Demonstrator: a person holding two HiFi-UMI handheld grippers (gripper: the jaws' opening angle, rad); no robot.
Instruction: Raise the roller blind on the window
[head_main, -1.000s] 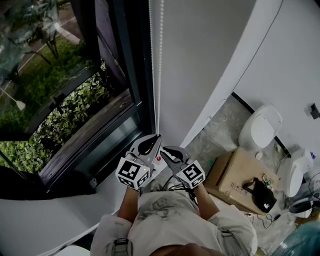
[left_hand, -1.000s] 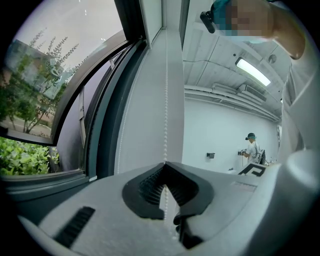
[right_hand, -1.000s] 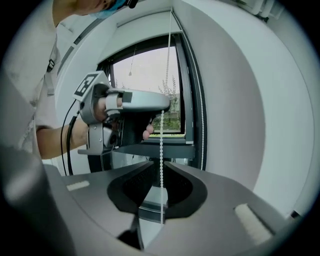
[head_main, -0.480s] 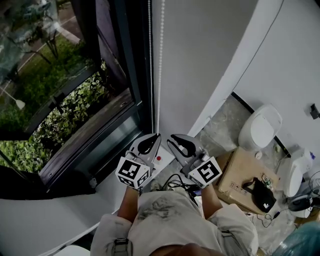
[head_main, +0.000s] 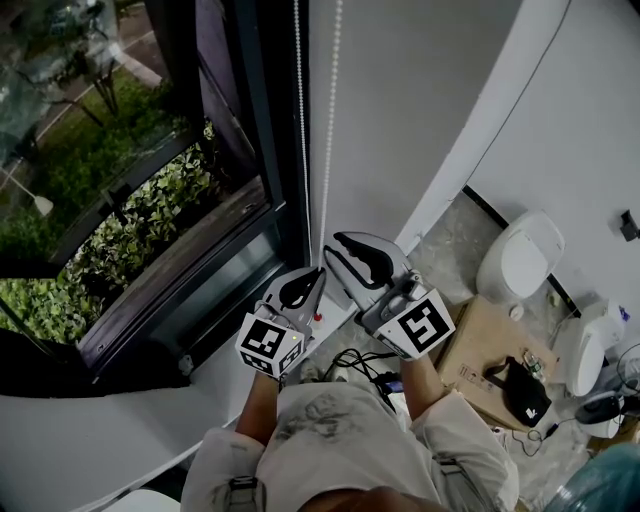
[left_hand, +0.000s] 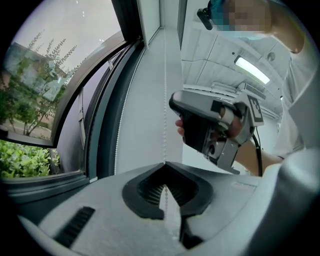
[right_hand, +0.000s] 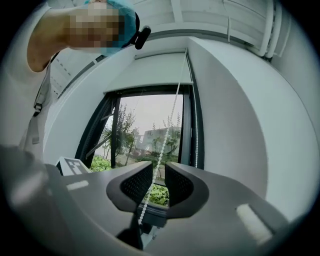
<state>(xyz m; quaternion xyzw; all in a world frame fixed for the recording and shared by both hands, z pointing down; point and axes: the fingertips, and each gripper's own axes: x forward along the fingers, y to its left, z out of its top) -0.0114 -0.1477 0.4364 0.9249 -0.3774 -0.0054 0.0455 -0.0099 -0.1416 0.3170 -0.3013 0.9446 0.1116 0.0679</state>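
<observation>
Bead chain pinched in left tool; right tool spread, chain passing between

The bead chain is running off the head view's top edge. Its lower end is vanishing behind the left gripper.

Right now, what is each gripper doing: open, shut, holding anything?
Left gripper: shut on the bead chain.
Right gripper: open, bead chain running loose between its jaws.
</observation>
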